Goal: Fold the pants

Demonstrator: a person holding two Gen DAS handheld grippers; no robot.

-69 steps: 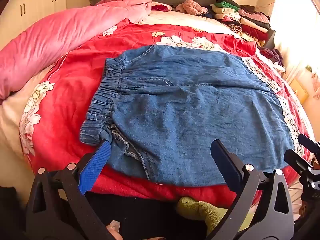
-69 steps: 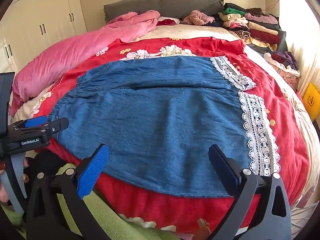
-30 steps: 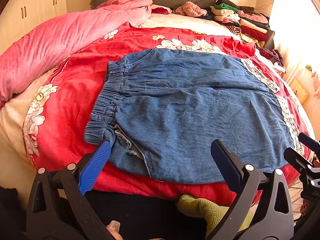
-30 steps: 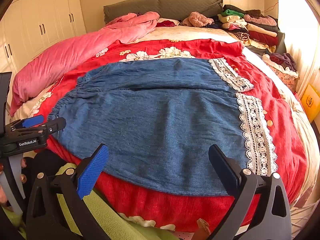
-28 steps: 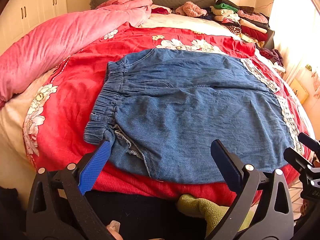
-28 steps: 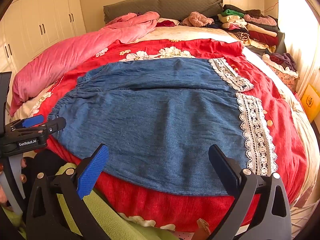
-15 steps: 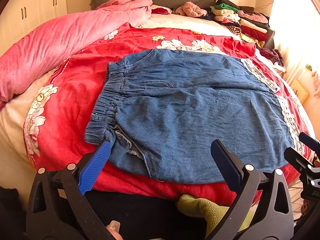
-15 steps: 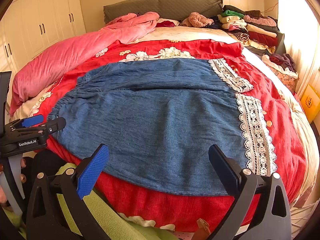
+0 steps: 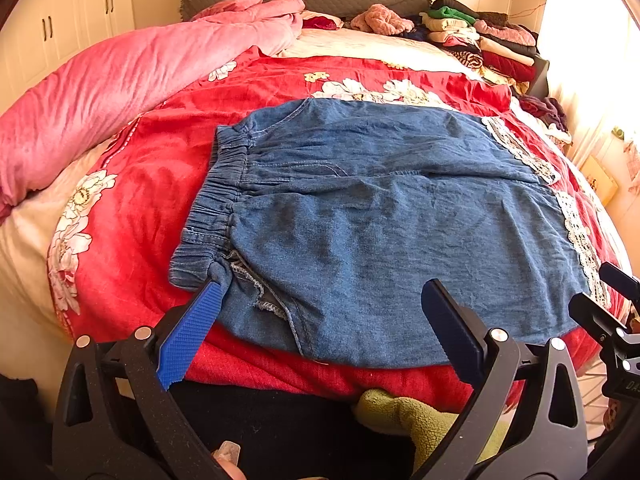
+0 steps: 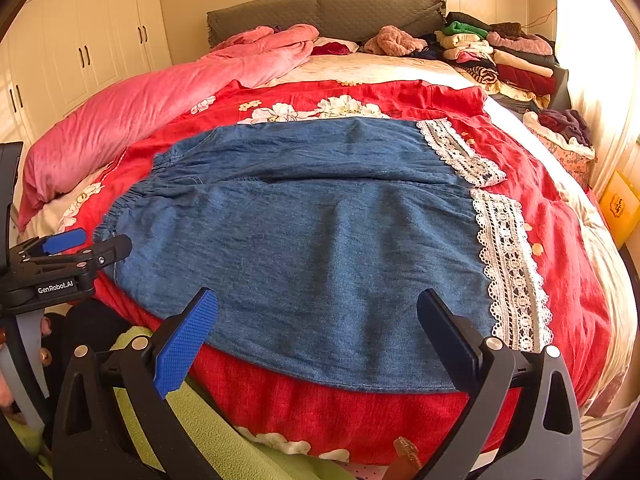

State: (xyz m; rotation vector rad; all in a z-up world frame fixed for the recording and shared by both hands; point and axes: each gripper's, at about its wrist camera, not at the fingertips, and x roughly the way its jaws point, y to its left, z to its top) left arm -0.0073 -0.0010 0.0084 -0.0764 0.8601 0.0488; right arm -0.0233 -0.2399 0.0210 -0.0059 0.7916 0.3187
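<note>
Blue denim pants lie flat across the red floral bedspread, elastic waistband at the left, white lace cuffs at the right. They also show in the right wrist view. My left gripper is open and empty at the near hem by the waistband corner. My right gripper is open and empty over the near hem toward the lace end. Each gripper shows at the edge of the other's view.
A pink duvet is bunched along the bed's left side. Stacks of folded clothes sit at the far right by the grey headboard. White wardrobes stand at the left. Green fabric hangs below the near bed edge.
Both views have shifted very slightly; the pants lie as before. Both grippers have stayed open and empty.
</note>
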